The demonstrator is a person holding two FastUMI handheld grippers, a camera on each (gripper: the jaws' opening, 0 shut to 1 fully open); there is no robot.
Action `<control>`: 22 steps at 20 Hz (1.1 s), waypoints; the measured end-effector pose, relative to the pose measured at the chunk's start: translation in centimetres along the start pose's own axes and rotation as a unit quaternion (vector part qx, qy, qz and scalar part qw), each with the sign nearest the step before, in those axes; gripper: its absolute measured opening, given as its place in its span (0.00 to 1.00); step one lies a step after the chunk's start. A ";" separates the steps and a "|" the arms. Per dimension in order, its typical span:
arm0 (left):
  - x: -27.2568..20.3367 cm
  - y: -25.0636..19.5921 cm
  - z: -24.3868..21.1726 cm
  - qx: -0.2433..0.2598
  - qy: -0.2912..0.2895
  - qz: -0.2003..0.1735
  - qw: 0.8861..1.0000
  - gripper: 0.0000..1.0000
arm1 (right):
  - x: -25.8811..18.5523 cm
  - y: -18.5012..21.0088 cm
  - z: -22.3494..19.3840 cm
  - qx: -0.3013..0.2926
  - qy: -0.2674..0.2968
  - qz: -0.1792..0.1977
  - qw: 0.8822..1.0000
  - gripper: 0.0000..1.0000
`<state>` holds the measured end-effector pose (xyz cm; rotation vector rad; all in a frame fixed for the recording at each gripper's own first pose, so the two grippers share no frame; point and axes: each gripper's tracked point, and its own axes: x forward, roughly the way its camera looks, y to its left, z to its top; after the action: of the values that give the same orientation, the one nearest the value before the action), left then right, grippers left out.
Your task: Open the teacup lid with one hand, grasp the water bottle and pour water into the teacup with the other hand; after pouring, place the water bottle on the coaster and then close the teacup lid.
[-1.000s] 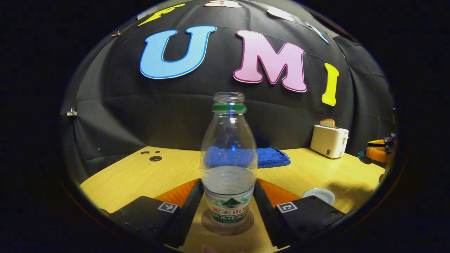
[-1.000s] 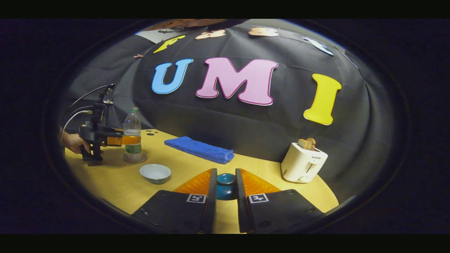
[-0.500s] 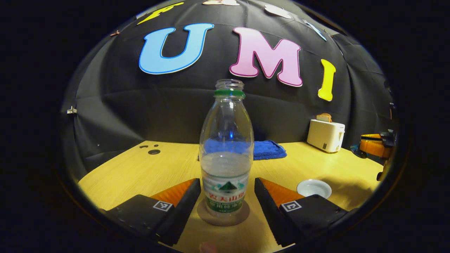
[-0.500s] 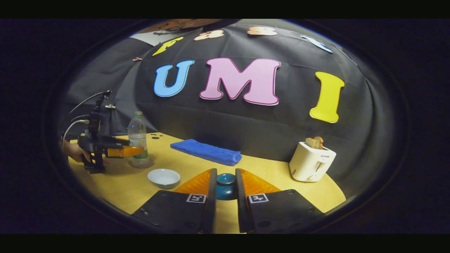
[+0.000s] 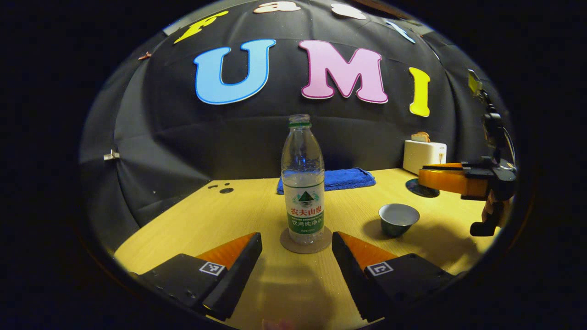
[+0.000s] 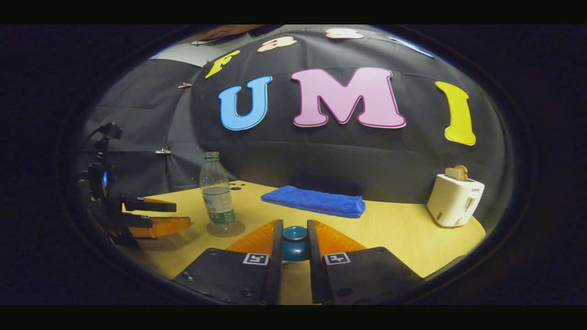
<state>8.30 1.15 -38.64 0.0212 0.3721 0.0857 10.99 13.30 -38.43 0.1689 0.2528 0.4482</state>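
A clear water bottle (image 5: 302, 183) with no cap, partly full, stands upright on a round coaster (image 5: 306, 241). My left gripper (image 5: 296, 247) is open a little short of it, touching nothing. To the right sits a small grey teacup (image 5: 398, 218), uncovered. My right gripper (image 5: 426, 176) hovers beyond the cup, with a dark disc (image 5: 422, 188) at its fingertips. In the right gripper view, my right gripper (image 6: 295, 227) is shut on the lid's teal knob (image 6: 295, 243). The bottle (image 6: 218, 197), coaster (image 6: 224, 228) and open left gripper (image 6: 182, 214) appear at the left.
A folded blue towel (image 5: 341, 178) lies at the back of the wooden table (image 5: 220, 220). A white toaster (image 5: 424, 156) with bread in it stands at the back right. Small holes (image 5: 224, 189) mark the table's far left.
My left gripper opened, let go of the bottle on the coaster and drew back. My right gripper, still holding the lid, swung left.
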 end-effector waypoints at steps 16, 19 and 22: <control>-2.2 -1.4 0.6 0.002 -0.004 -0.013 1.000 0.95 | 3.5 2.2 -5.3 0.050 0.069 0.017 0.996 0.24; -2.0 -1.3 0.8 -0.007 -0.005 -0.009 1.000 0.95 | 3.5 2.0 -5.4 0.039 0.069 0.010 0.997 0.35; -2.2 -1.0 1.0 -0.008 -0.006 -0.006 1.000 0.95 | 3.2 1.7 -4.9 0.029 0.065 0.002 0.997 0.81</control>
<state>6.73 -0.09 -36.97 0.0044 0.3599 0.0765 11.76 16.77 -43.41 0.1969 0.3935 0.4564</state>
